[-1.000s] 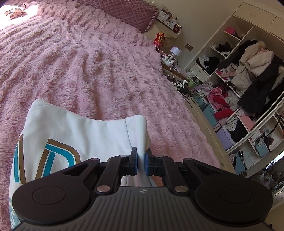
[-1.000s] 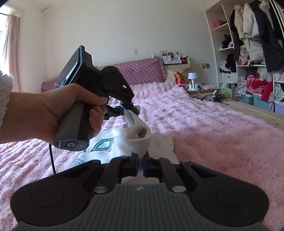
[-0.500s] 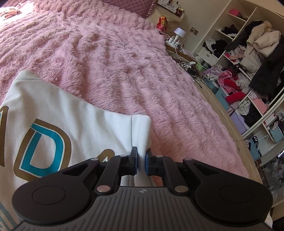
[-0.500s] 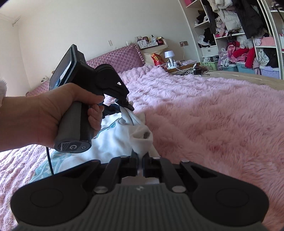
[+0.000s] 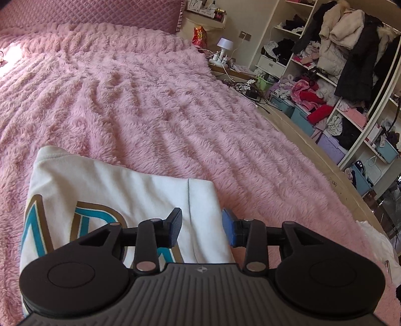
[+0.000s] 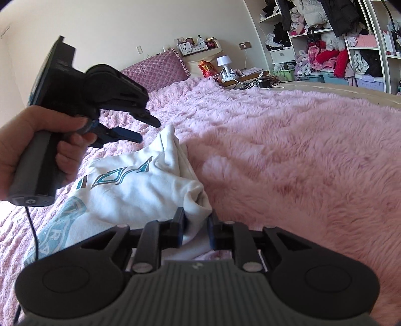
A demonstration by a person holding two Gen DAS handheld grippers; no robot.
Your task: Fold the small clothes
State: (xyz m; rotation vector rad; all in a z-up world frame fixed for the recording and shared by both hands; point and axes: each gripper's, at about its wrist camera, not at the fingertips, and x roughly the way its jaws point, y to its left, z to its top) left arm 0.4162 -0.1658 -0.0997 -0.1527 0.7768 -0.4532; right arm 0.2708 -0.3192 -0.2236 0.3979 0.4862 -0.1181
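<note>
A small white garment (image 5: 107,195) with teal and gold lettering lies on the pink fluffy bedspread (image 5: 155,105). My left gripper (image 5: 201,227) is open, its jaws apart over the garment's folded edge. In the right wrist view the garment (image 6: 140,185) lies bunched, and my right gripper (image 6: 196,225) is open with a fold of cloth lying loose between its jaws. The left gripper (image 6: 145,129) also shows there, held in a hand just above the garment's far edge, jaws apart.
A quilted pink headboard (image 5: 95,12) is at the far end of the bed. A bedside table with a white lamp (image 5: 224,46) and cables stands beside it. Open shelves (image 5: 351,82) full of clothes and storage boxes run along the right, past the bed's wooden edge.
Both grippers were shut on the garment's edge and have opened. The garment has come down and now rests on the bedspread.
</note>
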